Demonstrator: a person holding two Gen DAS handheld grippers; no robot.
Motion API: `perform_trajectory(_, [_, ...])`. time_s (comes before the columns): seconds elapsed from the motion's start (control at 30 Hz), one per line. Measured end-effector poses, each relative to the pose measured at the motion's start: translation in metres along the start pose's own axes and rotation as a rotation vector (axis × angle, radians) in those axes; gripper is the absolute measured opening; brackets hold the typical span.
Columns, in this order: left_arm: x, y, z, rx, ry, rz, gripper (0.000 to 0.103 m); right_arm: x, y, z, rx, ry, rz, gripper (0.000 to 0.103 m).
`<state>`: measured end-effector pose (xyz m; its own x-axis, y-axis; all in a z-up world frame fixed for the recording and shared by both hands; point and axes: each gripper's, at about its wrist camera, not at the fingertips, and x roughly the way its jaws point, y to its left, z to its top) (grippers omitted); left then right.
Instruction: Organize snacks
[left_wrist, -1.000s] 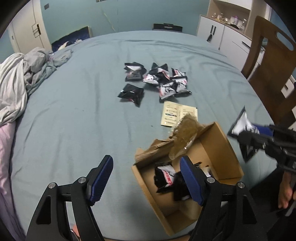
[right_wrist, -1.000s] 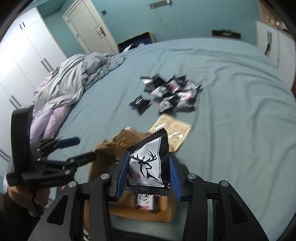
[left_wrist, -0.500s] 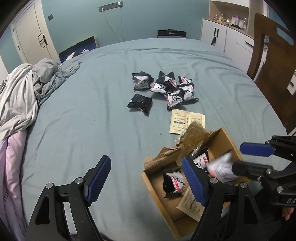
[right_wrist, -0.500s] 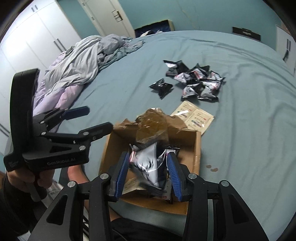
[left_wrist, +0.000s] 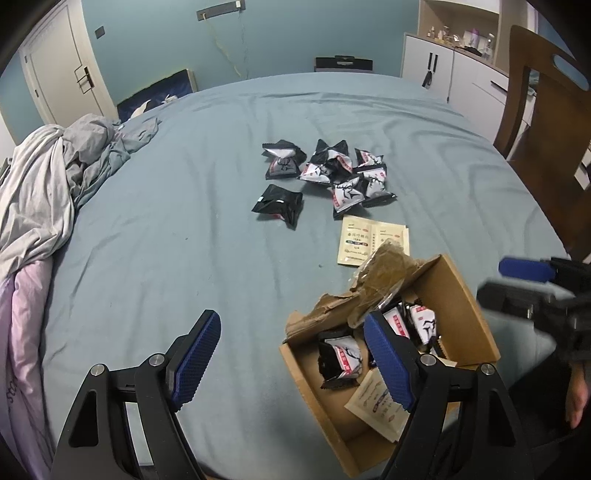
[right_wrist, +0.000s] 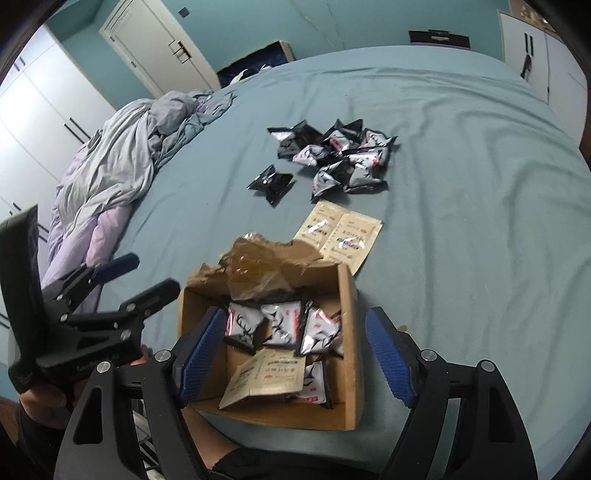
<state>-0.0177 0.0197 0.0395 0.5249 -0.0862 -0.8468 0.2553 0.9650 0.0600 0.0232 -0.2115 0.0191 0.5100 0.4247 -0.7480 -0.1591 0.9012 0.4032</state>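
— What are your two tools doing?

— My right gripper (right_wrist: 295, 354) hangs over the cardboard box (right_wrist: 352, 332) with its blue pads spread wide and nothing between them. My left gripper (left_wrist: 291, 354) is just as wide apart and bare, low over the blue bedsheet (left_wrist: 166, 240), its right pad in front of the box's near-left part

— Where are the snacks?

— Several black-and-silver snack packets (right_wrist: 280, 325) lie inside the box, along with a beige sachet (right_wrist: 267, 374) near its front. More lie in a loose pile of packets (left_wrist: 343, 171) farther out on the sheet, and a single black packet (left_wrist: 279, 203) sits just to the near left of that pile. Two flat beige sachets (right_wrist: 341, 234) lie between the pile and the box, just beyond its torn flap (right_wrist: 266, 264)

— Can you read anything on them?

— The packets carry a black deer-head drawing with antlers and a red patch, but the lettering is too small to read. The sachets have printed lines and colored marks I cannot make out. The side of my left tool shows pale writing in the right camera, blurred past reading

— Anything else around?

— A crumpled grey quilt (right_wrist: 125, 158) on the far left and a wooden chair (left_wrist: 546, 110) on the right
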Motion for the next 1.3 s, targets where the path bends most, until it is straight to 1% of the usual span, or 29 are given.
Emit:
perform_trajectory(0.07, [-0.001,-0.001,0.001,0.007,-0.006,-0.001,0.081,-0.008,-0.005,0.005,0.023,-0.048,-0.011,0.078])
perform_trajectory(0.13, [-0.002,-0.003,0.001,0.011,-0.008,-0.001,0.081,-0.013,-0.013,0.01,0.058,-0.075,-0.016,0.078])
perform_trajectory(0.2, [-0.002,-0.004,0.002,0.012,-0.008,-0.002,0.081,-0.011,-0.021,0.013,0.099,-0.065,-0.021,0.078])
perform_trajectory(0.33, [0.0,-0.005,0.004,0.017,0.003,0.004,0.082,0.006,-0.037,0.021,0.164,0.011,-0.001,0.078])
perform_trajectory(0.43, [0.002,-0.005,0.004,0.009,0.015,-0.015,0.082,0.015,-0.043,0.035,0.17,0.054,-0.005,0.078])
perform_trajectory(0.5, [0.004,-0.004,0.005,0.001,0.022,-0.026,0.082,0.018,-0.048,0.045,0.176,0.079,0.015,0.078])
perform_trajectory(0.6, [0.006,-0.004,0.005,-0.006,0.029,-0.031,0.082,0.028,-0.062,0.063,0.212,0.139,0.053,0.078])
perform_trajectory(0.7, [0.008,-0.002,0.007,-0.01,0.031,-0.032,0.082,0.046,-0.074,0.08,0.242,0.185,0.041,0.078])
perform_trajectory(0.77, [0.01,0.001,0.008,-0.028,0.041,-0.052,0.082,0.059,-0.08,0.089,0.248,0.218,0.027,0.078])
perform_trajectory(0.8, [0.011,0.003,0.008,-0.045,0.05,-0.075,0.082,0.069,-0.081,0.092,0.246,0.244,0.017,0.078])
perform_trajectory(0.9, [0.015,0.005,0.008,-0.069,0.072,-0.108,0.082,0.089,-0.08,0.098,0.24,0.296,-0.001,0.078])
perform_trajectory(0.97, [0.018,0.004,0.007,-0.068,0.08,-0.106,0.082,0.102,-0.078,0.102,0.231,0.325,-0.002,0.078])
perform_trajectory(1.07, [0.02,0.004,0.008,-0.069,0.084,-0.108,0.082,0.116,-0.072,0.113,0.204,0.338,-0.007,0.078])
perform_trajectory(1.23, [0.02,0.007,0.009,-0.1,0.098,-0.151,0.082,0.143,-0.062,0.121,0.16,0.395,0.001,0.078])
perform_trajectory(1.3, [0.021,0.007,0.01,-0.102,0.097,-0.148,0.082,0.157,-0.058,0.119,0.134,0.429,-0.03,0.078])
